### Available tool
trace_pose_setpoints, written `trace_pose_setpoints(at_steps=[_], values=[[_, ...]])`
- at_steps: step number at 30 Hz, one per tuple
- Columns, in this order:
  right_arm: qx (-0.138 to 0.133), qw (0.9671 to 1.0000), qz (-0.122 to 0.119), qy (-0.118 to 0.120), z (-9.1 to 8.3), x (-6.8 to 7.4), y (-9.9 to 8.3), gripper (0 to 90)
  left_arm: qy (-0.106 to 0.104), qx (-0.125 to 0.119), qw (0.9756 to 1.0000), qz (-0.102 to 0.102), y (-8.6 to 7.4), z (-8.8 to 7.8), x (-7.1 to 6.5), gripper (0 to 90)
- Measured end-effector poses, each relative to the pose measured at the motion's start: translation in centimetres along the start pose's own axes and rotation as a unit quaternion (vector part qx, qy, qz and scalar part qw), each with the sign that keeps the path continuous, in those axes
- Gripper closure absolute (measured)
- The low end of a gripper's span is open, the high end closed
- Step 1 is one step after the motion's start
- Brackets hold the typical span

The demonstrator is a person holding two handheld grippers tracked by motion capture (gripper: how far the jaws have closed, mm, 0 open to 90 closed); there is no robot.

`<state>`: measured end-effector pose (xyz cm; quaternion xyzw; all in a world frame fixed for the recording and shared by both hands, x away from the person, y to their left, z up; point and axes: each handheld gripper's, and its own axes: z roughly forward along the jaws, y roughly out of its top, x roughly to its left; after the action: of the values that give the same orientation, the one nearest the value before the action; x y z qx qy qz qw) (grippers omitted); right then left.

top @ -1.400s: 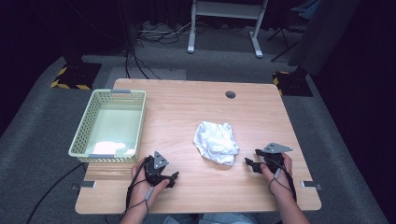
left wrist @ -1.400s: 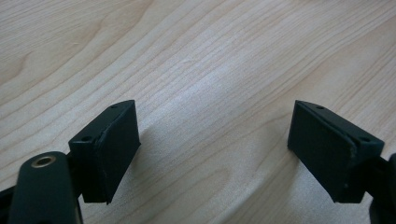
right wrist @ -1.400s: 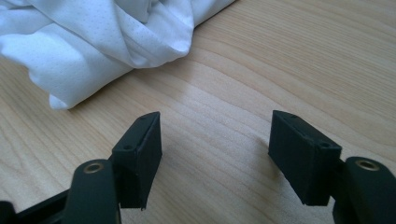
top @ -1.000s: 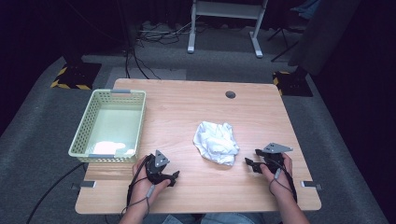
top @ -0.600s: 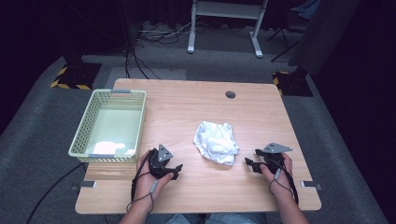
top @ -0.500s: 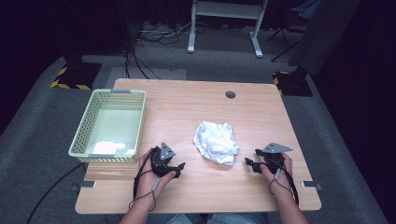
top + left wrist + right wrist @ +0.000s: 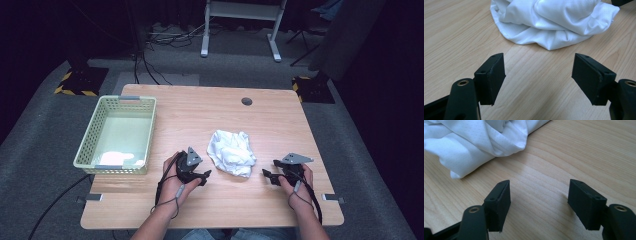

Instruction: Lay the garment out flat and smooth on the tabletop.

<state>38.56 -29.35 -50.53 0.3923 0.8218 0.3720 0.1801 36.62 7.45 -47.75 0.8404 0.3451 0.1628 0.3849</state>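
Both tongs, left (image 7: 204,176) and right (image 7: 267,175), gape wide and empty beside the crumpled white cloth (image 7: 232,153), seemingly not touching it.

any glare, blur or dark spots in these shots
High view: table evenly lit, floor beyond nearly black, pale sheen inside the basket. Left gripper view: white cloth bright, folds still readable, jaws sharp. Right gripper view: cloth crisp, soft shadow under it.
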Motion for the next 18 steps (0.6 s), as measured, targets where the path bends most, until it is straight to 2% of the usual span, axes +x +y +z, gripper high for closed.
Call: trace_pose_setpoints(at_steps=[9,18], values=[[0.000,1.0000,0.000,0.000,0.0,0.0,0.0,34.9,-0.010,0.003,0.9999,0.009,0.6,1.5,-0.2,28.4],[0.000,1.0000,0.000,0.001,0.0,0.0,0.0,34.8,-0.030,0.018,0.9989,0.030,1.4,4.0,-1.1,32.8]])
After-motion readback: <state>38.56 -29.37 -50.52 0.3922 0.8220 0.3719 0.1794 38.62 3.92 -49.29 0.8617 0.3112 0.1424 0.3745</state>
